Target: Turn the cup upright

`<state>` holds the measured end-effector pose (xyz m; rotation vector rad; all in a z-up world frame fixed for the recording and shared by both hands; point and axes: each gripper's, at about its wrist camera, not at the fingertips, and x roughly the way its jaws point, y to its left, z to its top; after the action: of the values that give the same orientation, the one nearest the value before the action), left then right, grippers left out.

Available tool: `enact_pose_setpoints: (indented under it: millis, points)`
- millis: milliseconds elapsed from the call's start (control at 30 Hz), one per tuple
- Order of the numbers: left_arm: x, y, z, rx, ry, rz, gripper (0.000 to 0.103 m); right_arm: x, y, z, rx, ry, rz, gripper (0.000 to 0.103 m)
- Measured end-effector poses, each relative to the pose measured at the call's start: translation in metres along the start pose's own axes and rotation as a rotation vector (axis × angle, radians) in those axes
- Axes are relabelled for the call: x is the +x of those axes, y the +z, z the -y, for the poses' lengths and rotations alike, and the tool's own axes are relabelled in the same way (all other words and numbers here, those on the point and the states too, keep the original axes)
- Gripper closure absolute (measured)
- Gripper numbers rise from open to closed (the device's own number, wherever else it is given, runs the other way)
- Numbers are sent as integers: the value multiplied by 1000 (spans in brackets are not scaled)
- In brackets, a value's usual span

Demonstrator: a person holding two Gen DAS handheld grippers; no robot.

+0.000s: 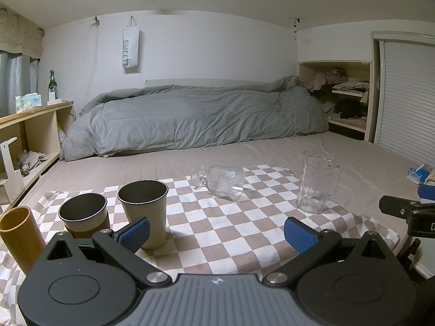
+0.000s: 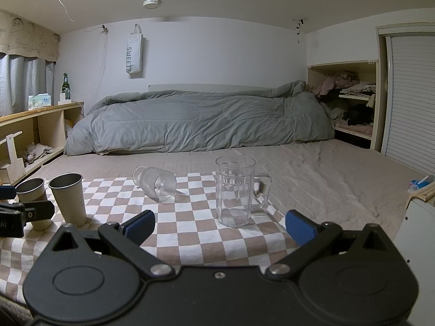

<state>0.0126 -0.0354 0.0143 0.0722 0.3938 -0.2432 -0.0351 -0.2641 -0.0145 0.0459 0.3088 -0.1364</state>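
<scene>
Though tipped, cup (image 1: 223, 180) beyond fingers (image 1: 136, 233)

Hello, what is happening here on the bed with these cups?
A person holds two grippers over a checked cloth on the bed. The left gripper and the right gripper both have open jaws and hold nothing. A ribbed glass cup lies on its side, untouched. A clear pitcher and the metal cups stand upright.

white walls (image 2: 204, 49) and a round ceiling light (image 2: 151, 3). a grey duvet (image 2: 195, 119) lies bunched along the far wall. wooden shelves (image 2: 40, 125) stand left
</scene>
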Motion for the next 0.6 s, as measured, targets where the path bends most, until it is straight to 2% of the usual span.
enact_pose_setpoints:
  millis: [600]
  points:
    - [0, 0, -1, -2, 0, 0, 0, 0, 0, 0, 0, 0, 0, 0]
